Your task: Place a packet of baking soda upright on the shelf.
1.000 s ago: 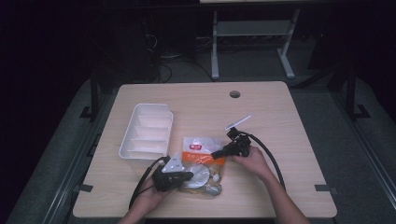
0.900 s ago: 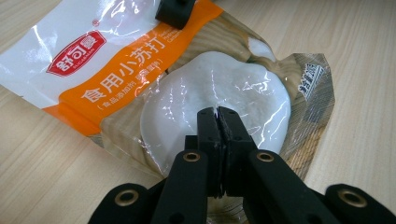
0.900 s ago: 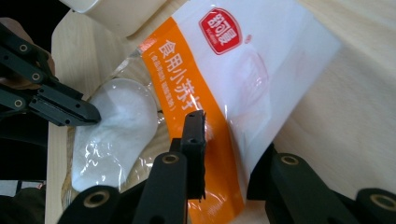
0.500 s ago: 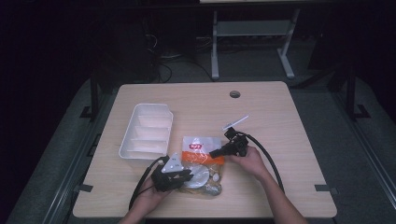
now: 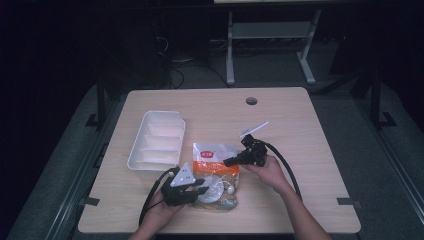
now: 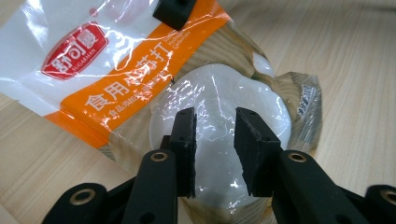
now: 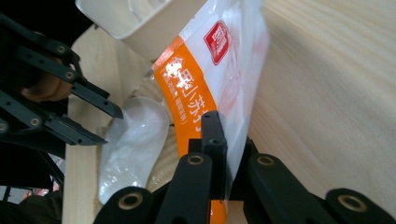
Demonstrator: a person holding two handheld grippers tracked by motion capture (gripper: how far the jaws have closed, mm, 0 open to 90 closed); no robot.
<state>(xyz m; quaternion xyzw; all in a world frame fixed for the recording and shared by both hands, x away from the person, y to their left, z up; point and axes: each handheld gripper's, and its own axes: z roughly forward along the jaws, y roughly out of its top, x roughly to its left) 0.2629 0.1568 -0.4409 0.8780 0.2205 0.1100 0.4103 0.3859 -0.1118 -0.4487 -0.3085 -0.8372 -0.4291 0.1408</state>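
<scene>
Two grippers work on one plastic bag of white powder (image 5: 216,170), which lies on the wooden table (image 5: 300,125) just beside the white divided tray (image 5: 157,142). The right gripper (image 7: 223,140) has its jaws clamped on the orange and white edge of the bag. The left gripper (image 6: 215,140) has just been opening its jaws; they stand apart over the white lump inside the bag and do not press it.

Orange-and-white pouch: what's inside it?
White powder fills the clear lower part of the pouch. The printed orange-and-white upper part hides whatever lies behind it. The table's wood grain shows through the clear edges.
</scene>
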